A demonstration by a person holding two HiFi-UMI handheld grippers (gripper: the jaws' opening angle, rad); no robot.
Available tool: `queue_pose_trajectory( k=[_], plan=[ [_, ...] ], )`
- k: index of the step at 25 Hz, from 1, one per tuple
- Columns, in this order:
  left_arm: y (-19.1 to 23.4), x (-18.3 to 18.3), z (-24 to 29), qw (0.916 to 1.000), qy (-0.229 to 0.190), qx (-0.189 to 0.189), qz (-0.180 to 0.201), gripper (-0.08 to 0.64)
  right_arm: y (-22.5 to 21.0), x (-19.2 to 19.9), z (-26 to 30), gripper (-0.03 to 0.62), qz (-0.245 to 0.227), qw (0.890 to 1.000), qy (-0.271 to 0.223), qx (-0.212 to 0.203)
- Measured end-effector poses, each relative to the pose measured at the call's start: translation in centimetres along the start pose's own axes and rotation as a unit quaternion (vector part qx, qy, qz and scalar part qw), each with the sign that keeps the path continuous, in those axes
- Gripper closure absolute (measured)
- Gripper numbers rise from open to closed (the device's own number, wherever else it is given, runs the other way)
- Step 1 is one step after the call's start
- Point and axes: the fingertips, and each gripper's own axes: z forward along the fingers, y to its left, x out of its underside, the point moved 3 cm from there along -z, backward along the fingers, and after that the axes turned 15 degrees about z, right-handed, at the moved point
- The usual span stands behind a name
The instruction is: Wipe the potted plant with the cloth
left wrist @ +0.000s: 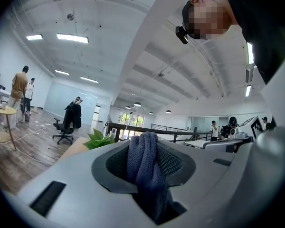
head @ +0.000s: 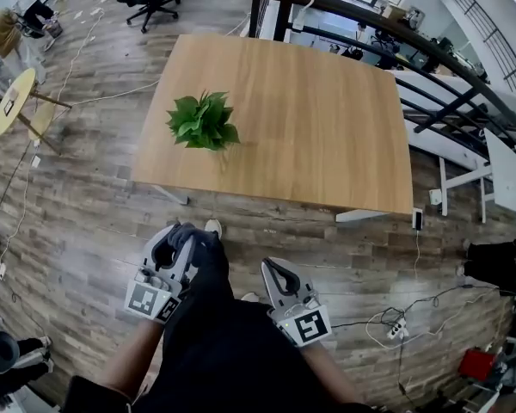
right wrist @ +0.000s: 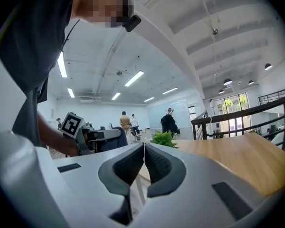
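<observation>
Left claw (head: 166, 249): low in the head view, left of middle. It is shut tight on the cloth (left wrist: 143, 165).
Cloth: dark blue-grey and bunched up between the left claw's two pads. It hangs down a little.
Right claw (right wrist: 144, 151): low in the head view, right of middle. It is closed, pads together, with nothing in it.
Plant (head: 203, 121): small and green, on the bench (head: 327, 127) near its left edge, in the upper middle of the head view.
Claws and plant: well apart. Both claws are over the wood floor (head: 77, 205), below the bench in the picture.
Bench: light wood.
</observation>
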Motion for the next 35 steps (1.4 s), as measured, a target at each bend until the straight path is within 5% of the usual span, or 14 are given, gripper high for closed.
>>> queue_pose_trajectory(
  k=[7,13,16,21,26,30,35],
  plan=[
    [8.3,0.6,5.3,1.0000,-0.005,0.006,0.000,0.422,-2.4,-3.8,12.0,0.574,-0.061,0.997,-0.036,-0.022],
    [14.2,4.4,7.0,0.9990,0.029,0.014,0.032,0.422,-5.4,-2.5,20.4,0.569,-0.051,0.998,0.015,-0.030],
    [15.9,7.9,8.3,0.9972,0.047,0.037,0.045,0.422,-7.9,-1.6,22.3,0.557,-0.047,0.999,0.018,-0.008],
    [16.6,9.5,11.3,0.9944,0.051,0.067,0.064,0.422,-10.0,-0.9,24.9,0.557,-0.040,0.999,0.011,-0.030],
    [17.6,9.0,14.2,0.9972,0.050,0.042,0.038,0.422,-12.0,-1.4,27.0,0.557,-0.069,0.996,0.024,-0.059],
    [18.8,10.3,15.0,0.9972,0.058,0.029,0.036,0.422,-13.0,-1.6,27.5,0.555,-0.027,0.998,-0.021,-0.044],
    [19.9,8.0,15.3,0.9982,0.053,-0.026,-0.005,0.422,-16.3,0.1,26.7,0.368,-0.041,0.994,0.092,-0.033]
  ],
)
